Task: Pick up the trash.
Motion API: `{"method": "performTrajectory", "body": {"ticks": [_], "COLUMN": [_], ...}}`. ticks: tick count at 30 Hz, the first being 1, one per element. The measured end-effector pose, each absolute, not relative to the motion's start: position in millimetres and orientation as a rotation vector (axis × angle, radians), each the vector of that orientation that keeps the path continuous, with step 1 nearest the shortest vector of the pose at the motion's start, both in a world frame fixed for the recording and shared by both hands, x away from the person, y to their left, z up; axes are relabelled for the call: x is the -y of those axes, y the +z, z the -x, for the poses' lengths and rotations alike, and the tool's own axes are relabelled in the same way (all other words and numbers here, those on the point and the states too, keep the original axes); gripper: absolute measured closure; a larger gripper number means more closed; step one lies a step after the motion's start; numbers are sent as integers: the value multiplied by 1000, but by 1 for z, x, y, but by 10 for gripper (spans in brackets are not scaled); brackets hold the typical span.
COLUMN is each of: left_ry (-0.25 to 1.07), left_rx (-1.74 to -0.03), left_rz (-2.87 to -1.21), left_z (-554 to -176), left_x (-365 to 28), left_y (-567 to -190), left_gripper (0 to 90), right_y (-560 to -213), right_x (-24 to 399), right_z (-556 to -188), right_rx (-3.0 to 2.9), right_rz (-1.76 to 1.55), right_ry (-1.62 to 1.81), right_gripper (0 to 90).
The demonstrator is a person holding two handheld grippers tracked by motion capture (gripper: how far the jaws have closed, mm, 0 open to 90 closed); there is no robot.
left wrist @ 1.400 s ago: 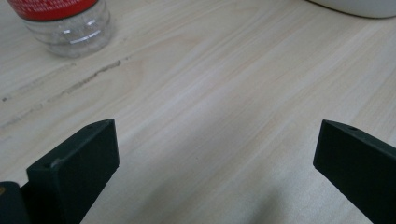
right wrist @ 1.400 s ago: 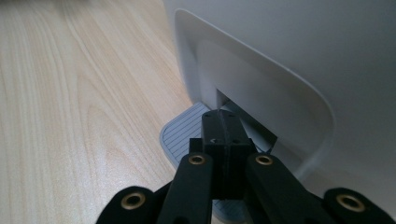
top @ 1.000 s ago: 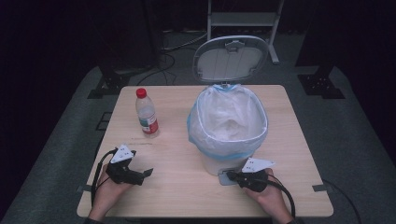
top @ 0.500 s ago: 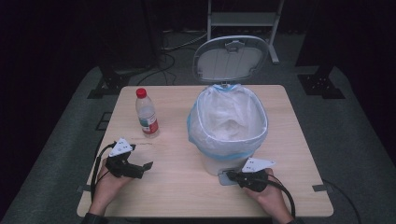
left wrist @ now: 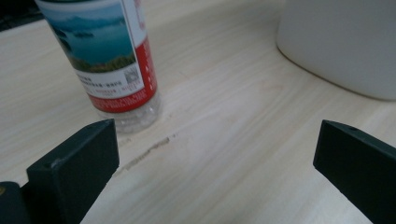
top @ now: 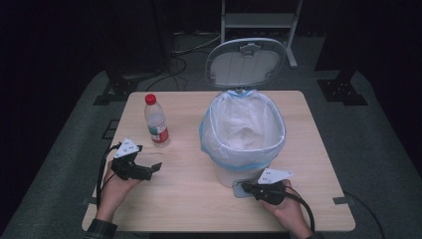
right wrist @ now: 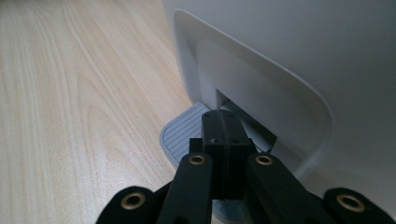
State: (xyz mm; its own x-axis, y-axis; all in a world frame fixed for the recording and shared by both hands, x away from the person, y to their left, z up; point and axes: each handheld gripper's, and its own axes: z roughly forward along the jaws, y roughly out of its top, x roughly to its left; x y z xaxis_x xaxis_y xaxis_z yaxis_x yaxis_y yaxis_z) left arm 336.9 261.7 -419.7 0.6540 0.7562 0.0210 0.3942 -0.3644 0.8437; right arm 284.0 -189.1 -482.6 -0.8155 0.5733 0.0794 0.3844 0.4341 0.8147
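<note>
left gripper [top: 149, 171]: jaws spread wide, bottle [top: 156, 121] just beyond, far-left
right gripper [top: 249, 188]: jaws closed, pedal [right wrist: 184, 133] pressed
bin [top: 245, 130]: centre, lid [top: 246, 62] up
risk: lid drops if pedal is slipped off

The left gripper [top: 149, 171], black with a grey three-cornered plate on top, now sits farther from the table's near edge than a second ago, closer to the clear plastic water bottle with the red cap and red-and-blue label [top: 156, 121]. Its fingers [left wrist: 74, 158] are spread wide apart, and the bottle's base stands just beyond the finger on the left of the left gripper view, outside the gap. The hand [top: 115, 186] holding it has slid forward with it over the light wooden table [top: 189, 199].
</note>
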Motion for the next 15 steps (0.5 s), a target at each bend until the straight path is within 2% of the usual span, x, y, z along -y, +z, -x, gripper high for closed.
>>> {"method": "performTrajectory", "body": {"ticks": [15], "left_ry": [557], "left_rx": [-907], "left_rz": [-1959], "left_z": [-360], "left_x": [-265], "left_y": [-410], "left_gripper": [0], "right_y": [-483], "right_x": [189], "right_z": [-284], "right_rx": [-2476], "right_rz": [-839], "right_ry": [1323], "right_gripper": [900]}}
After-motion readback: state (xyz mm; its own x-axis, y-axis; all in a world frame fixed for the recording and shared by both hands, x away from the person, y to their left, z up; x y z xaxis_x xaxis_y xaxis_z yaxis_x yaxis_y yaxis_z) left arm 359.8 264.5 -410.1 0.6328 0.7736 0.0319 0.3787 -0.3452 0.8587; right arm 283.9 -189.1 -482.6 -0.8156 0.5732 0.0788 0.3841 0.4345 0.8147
